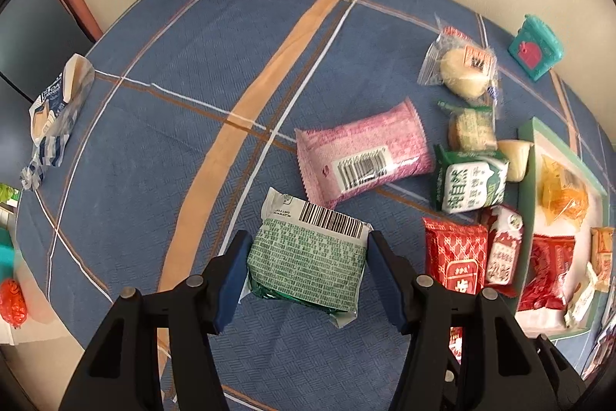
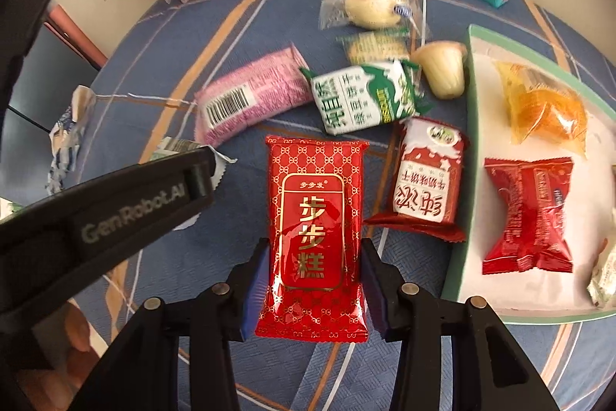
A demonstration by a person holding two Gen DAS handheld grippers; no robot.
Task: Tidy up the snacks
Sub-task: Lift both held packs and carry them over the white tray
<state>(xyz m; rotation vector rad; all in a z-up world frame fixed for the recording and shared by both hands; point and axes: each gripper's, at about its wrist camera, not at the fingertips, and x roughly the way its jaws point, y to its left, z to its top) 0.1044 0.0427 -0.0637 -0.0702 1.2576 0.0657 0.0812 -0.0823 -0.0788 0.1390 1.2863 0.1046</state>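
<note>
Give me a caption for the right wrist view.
Right gripper straddles a red packet beside the tray.

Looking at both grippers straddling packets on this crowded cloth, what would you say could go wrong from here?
1. The left gripper brackets the green packet near one end; if lifted, it may tilt or slip.
2. The right gripper straddles the glossy red packet; the film could crumple or slide out.
3. The red-and-white packet lies close beside it, before the tray; carrying across could knock it.
</note>
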